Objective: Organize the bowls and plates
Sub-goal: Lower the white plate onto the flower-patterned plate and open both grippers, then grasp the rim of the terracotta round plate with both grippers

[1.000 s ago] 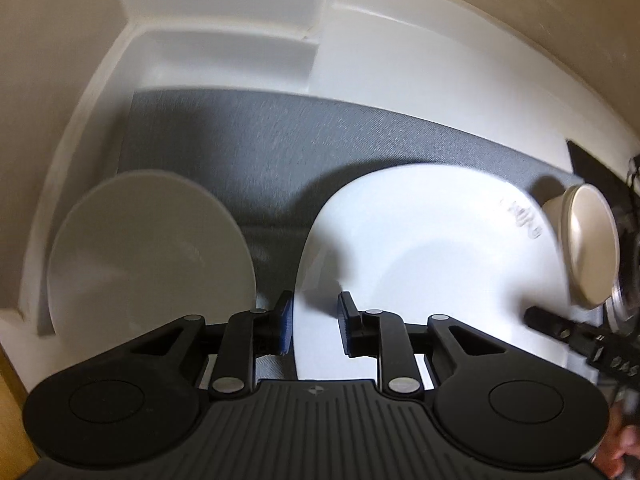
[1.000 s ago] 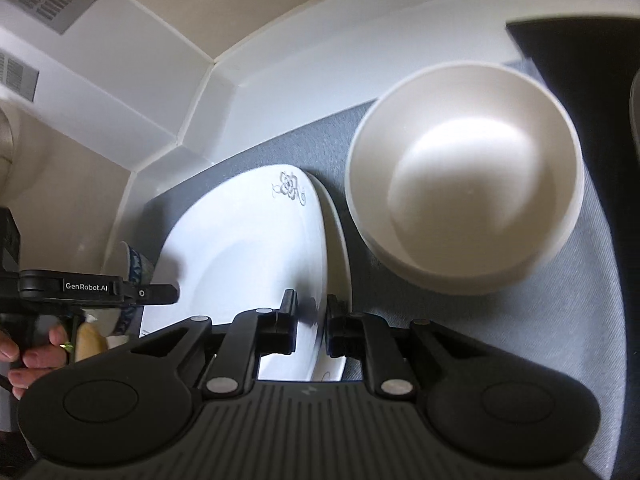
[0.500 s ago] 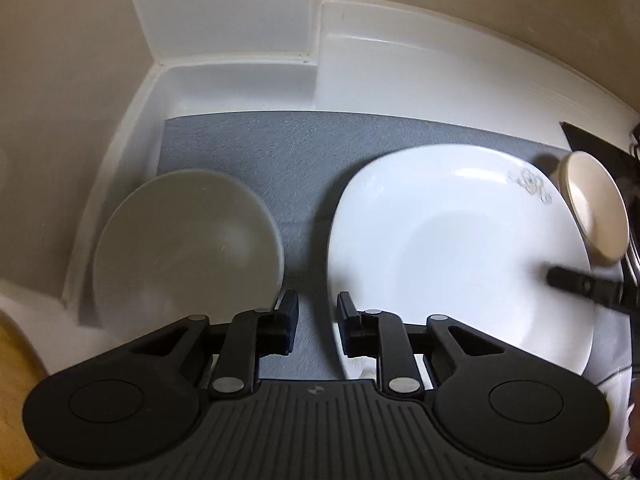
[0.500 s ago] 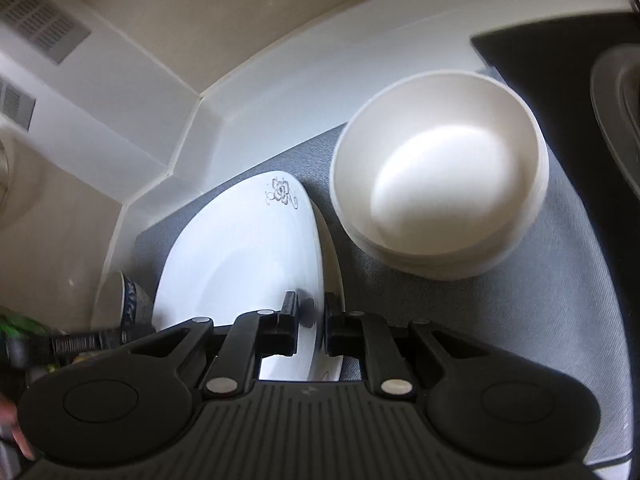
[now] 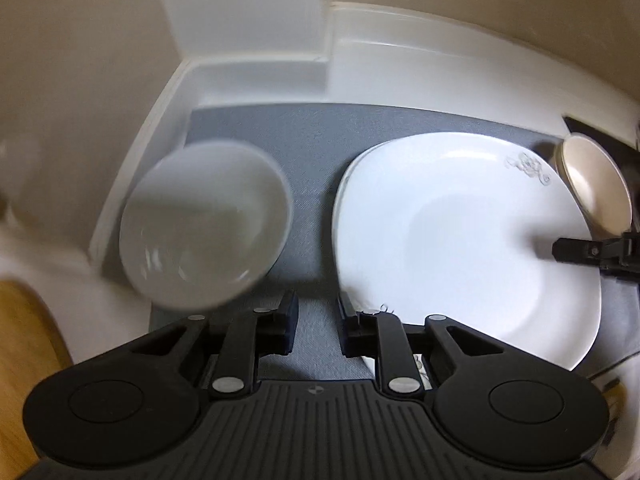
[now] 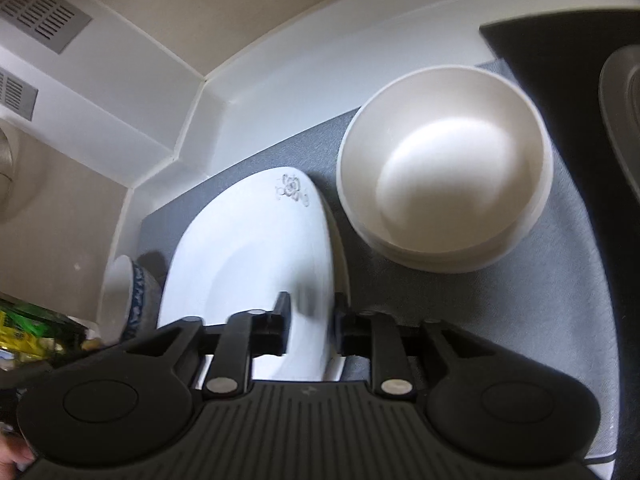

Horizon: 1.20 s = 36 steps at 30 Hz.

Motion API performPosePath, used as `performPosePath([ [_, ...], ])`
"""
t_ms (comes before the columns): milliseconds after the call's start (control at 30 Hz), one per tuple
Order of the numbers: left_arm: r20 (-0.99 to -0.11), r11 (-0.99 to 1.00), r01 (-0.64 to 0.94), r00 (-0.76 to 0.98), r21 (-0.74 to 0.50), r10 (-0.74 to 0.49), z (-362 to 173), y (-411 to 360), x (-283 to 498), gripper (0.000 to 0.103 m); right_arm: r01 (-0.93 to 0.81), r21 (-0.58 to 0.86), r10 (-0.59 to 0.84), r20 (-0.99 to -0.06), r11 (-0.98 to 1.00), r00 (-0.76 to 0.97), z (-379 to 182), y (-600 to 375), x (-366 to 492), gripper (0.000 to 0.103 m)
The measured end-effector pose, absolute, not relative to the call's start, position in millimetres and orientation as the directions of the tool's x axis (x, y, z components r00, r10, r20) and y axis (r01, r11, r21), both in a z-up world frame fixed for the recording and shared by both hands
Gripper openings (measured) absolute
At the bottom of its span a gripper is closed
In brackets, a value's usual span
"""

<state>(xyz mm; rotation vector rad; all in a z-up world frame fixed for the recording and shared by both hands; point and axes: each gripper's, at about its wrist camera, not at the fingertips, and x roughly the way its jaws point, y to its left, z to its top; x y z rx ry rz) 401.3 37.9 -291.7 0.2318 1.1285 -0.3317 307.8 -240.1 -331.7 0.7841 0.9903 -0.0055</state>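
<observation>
The left gripper (image 5: 314, 320) hangs over the grey mat (image 5: 316, 144), its jaws a little apart and empty. The right gripper (image 6: 310, 322) has just been opening its jaws; the edge of the white plate (image 6: 248, 248) sits between them, and the pads no longer press on it. This plate lies on another plate on the mat. Left of them stands a grey bowl (image 5: 204, 224), and farther right are two stacked cream bowls (image 6: 444, 168).
</observation>
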Motion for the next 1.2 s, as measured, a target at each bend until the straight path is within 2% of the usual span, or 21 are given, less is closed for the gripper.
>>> performPosePath([
  [233, -0.939, 0.951, 0.304, 0.306, -0.062, -0.159, -317, 48, 406, 0.021, 0.261, 0.498, 0.324, -0.802, 0.827, 0.501, -316, -223, 318, 0.042],
  [600, -0.928, 0.941, 0.278, 0.261, -0.191, -0.265, -317, 71, 402, 0.021, 0.260, 0.405, 0.268, -0.860, 0.876, 0.435, -307, -212, 330, 0.043],
  [700, -0.923, 0.929, 0.294, 0.242, -0.224, -0.299, -315, 75, 404, 0.021, 0.325, 0.339, 0.177, -0.881, 0.883, 0.438, -302, -211, 333, 0.044],
  [767, -0.919, 0.920, 0.315, 0.237, -0.234, -0.315, -312, 76, 405, 0.021, 0.353, 0.292, 0.120, -0.892, 0.889, 0.436, -301, -204, 331, 0.040],
  [1200, -0.905, 0.845, 0.464, 0.181, -0.266, -0.385, -306, 82, 419, 0.021, 0.414, 0.293, 0.081, -0.885, 0.862, 0.458, -307, -192, 299, 0.038],
])
